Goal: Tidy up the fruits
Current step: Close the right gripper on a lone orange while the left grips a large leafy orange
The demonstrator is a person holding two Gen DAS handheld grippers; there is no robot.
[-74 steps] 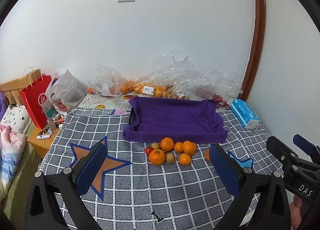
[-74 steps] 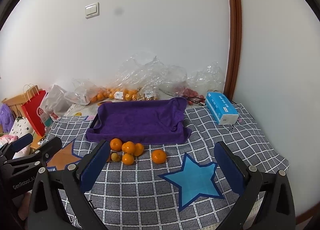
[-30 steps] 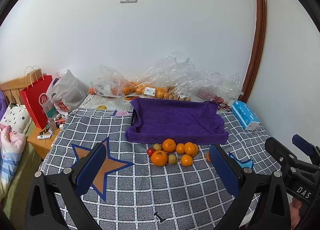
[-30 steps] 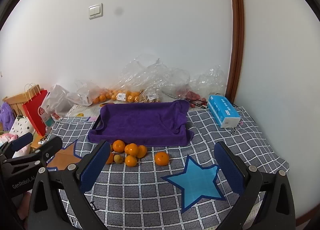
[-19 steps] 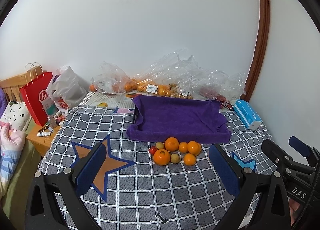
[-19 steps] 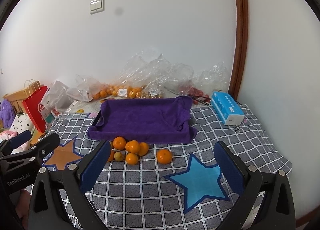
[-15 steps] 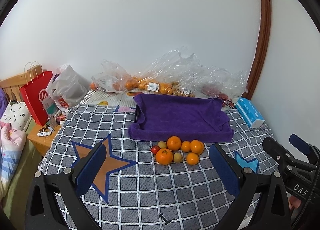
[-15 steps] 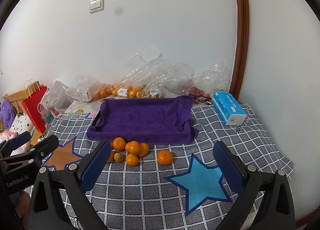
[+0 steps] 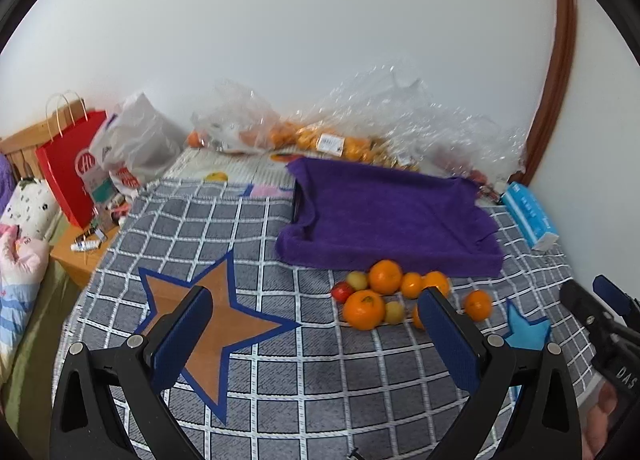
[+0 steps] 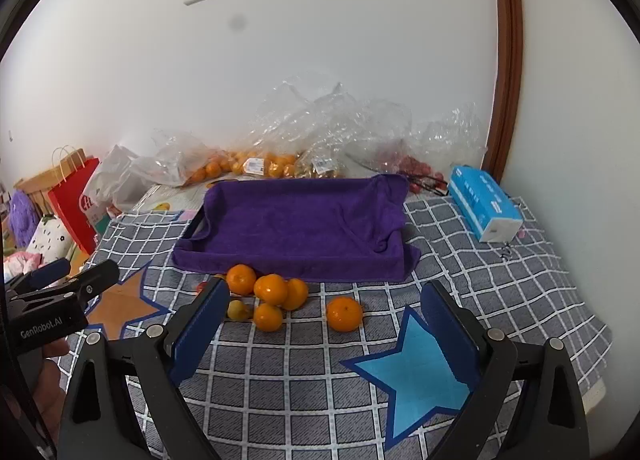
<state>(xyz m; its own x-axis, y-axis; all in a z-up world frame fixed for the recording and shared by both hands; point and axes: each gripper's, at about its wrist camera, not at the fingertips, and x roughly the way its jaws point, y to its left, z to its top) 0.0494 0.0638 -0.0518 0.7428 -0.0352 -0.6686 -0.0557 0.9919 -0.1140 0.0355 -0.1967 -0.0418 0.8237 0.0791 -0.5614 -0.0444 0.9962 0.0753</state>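
Several oranges [image 9: 364, 309] [image 10: 271, 289], two small yellow-green fruits [image 9: 357, 280] and a red one [image 9: 341, 292] lie clustered on the checked bedspread. They sit just in front of the tray draped in a purple towel [image 9: 384, 220] [image 10: 296, 228], which holds nothing. A lone orange [image 10: 344, 314] [image 9: 477, 304] rests to the cluster's right. My left gripper [image 9: 314, 300] is open, hovering short of the cluster. My right gripper [image 10: 325, 288] is open with its jaws closing; nothing is gripped, and the lone orange lies ahead between its fingers.
Clear plastic bags of oranges [image 10: 248, 166] are heaped along the wall behind the tray. A blue tissue box [image 10: 484, 208] lies at the right. A red paper bag [image 9: 72, 168] and a wooden nightstand [image 9: 80, 252] stand off the bed's left edge.
Both grippers have moved forward and lower, so the fruit looks nearer and larger. The right gripper's fingers stand slightly closer together.
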